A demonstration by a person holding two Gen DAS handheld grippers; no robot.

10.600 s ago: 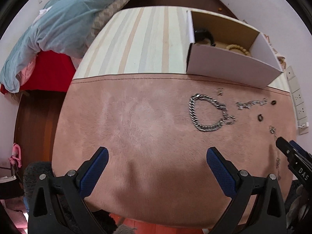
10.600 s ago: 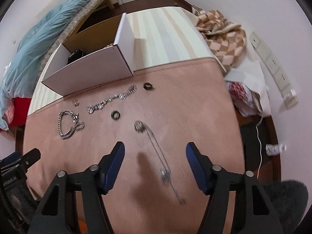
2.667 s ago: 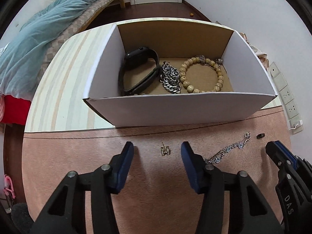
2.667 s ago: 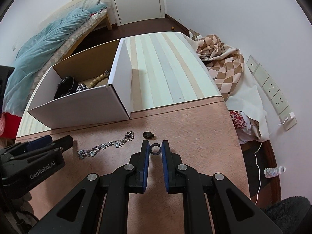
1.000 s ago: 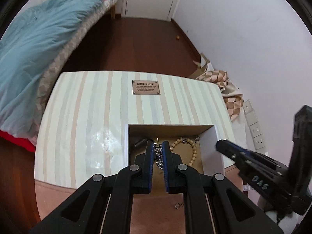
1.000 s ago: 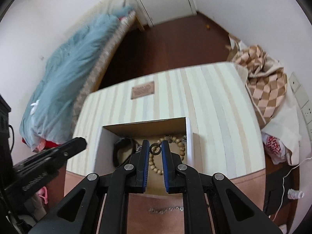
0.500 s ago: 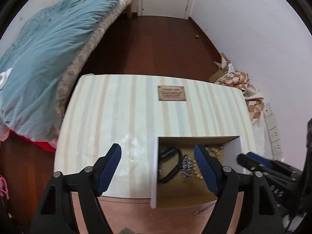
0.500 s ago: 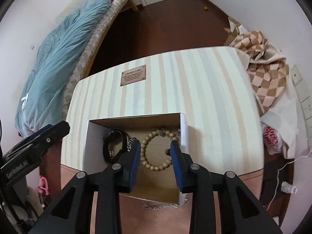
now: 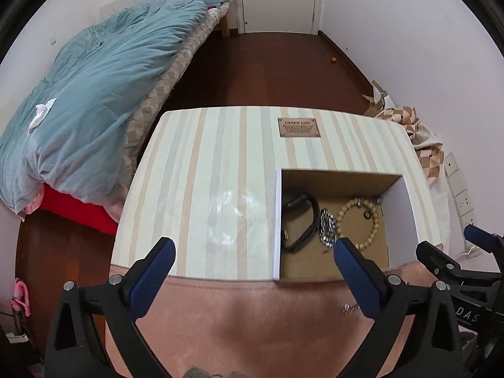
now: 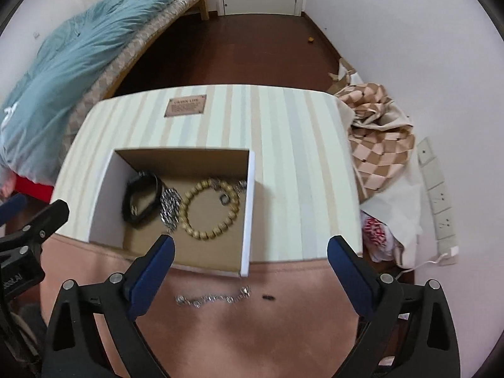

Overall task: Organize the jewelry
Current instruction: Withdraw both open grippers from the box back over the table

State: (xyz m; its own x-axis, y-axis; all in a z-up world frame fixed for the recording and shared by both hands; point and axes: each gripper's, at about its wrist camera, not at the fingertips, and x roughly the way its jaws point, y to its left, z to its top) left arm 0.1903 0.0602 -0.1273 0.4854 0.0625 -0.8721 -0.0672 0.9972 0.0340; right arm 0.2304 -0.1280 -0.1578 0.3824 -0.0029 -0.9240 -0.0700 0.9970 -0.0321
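Since a second ago both grippers have let go: the left gripper (image 9: 253,252), then pinched shut over the box, and the right gripper (image 10: 250,250), then clamped on a small dark ring, have just been opening, and now both stand spread wide with nothing between their blue pads. That ring (image 10: 224,200) lies on the floor of the open cardboard box (image 10: 247,208), inside the loop of the wooden bead bracelet (image 10: 209,209), well beyond the right fingertips (image 10: 152,260) and apart from them. Beside the beads lies a bunched silver chain (image 10: 170,209), and left of that a black band (image 10: 141,200) with a small earring-like piece resting in it. In the left wrist view the same box (image 9: 277,220) sits off to the right, so the right-hand finger (image 9: 354,272) overlaps its near corner while the other finger hangs over the striped mat. Still outside the box, on the pink suede cloth (image 10: 252,340) just in front of its near wall, lie a silver link bracelet (image 10: 212,298) and a small dark ring-like piece (image 10: 267,297), both between the right gripper's open fingers in the view, but untouched.
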